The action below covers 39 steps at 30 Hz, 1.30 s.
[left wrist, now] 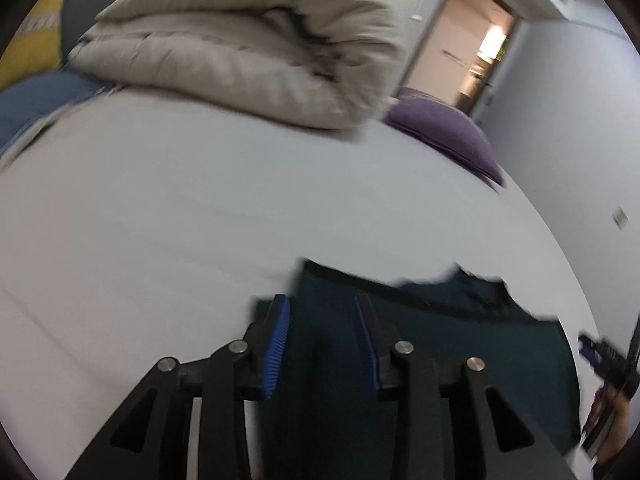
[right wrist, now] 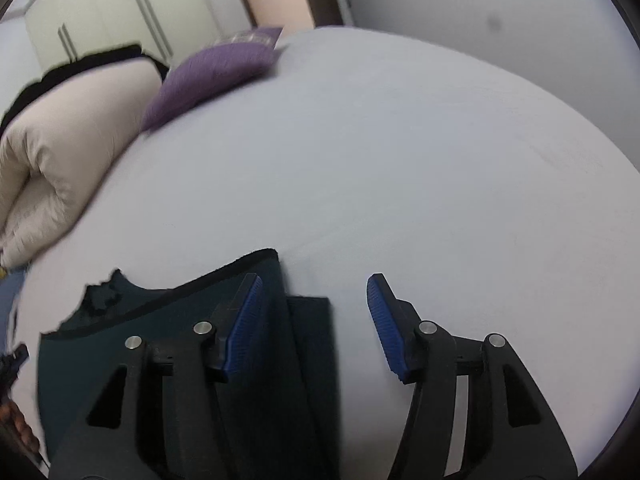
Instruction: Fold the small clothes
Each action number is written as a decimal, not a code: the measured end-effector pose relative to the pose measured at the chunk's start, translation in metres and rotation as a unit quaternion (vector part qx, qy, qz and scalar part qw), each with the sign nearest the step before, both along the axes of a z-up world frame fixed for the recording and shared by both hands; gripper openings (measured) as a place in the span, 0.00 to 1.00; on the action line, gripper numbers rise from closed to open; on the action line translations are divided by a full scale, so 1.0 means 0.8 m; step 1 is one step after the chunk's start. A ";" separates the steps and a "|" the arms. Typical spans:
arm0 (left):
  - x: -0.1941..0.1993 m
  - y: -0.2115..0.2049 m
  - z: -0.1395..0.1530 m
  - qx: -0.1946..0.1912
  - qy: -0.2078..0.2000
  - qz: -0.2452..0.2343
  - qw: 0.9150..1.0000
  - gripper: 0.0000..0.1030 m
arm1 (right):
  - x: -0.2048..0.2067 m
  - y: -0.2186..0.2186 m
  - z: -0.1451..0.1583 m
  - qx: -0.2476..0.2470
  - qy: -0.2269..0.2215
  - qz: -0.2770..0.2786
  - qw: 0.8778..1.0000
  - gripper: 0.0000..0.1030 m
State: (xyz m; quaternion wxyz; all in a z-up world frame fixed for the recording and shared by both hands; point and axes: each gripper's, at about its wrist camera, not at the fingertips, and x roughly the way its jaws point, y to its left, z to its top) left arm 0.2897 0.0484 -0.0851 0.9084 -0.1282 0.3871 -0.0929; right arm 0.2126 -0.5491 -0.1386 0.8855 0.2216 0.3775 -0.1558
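Observation:
A dark teal garment [left wrist: 440,344] lies flat on the white bed sheet [left wrist: 200,208]. It also shows in the right wrist view [right wrist: 168,332], partly folded with a dark trim edge. My left gripper [left wrist: 322,312] is open and hovers over the garment's left part, with nothing between its blue pads. My right gripper [right wrist: 314,292] is open over the garment's right edge; its left pad is over the cloth, its right pad over bare sheet. The right gripper also shows at the far right of the left wrist view [left wrist: 600,356].
A folded beige duvet [left wrist: 240,48] lies at the far side of the bed, with a purple pillow [left wrist: 448,132] beside it. Blue and yellow bedding [left wrist: 36,92] is at the far left. A wall and doorway [left wrist: 472,40] stand beyond. A wardrobe [right wrist: 108,8] shows in the right wrist view.

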 end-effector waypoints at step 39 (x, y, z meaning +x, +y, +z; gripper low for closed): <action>-0.113 -0.010 -0.059 -0.024 0.043 -0.065 0.997 0.26 | -0.168 0.108 -0.077 0.295 -0.040 0.127 0.946 0.28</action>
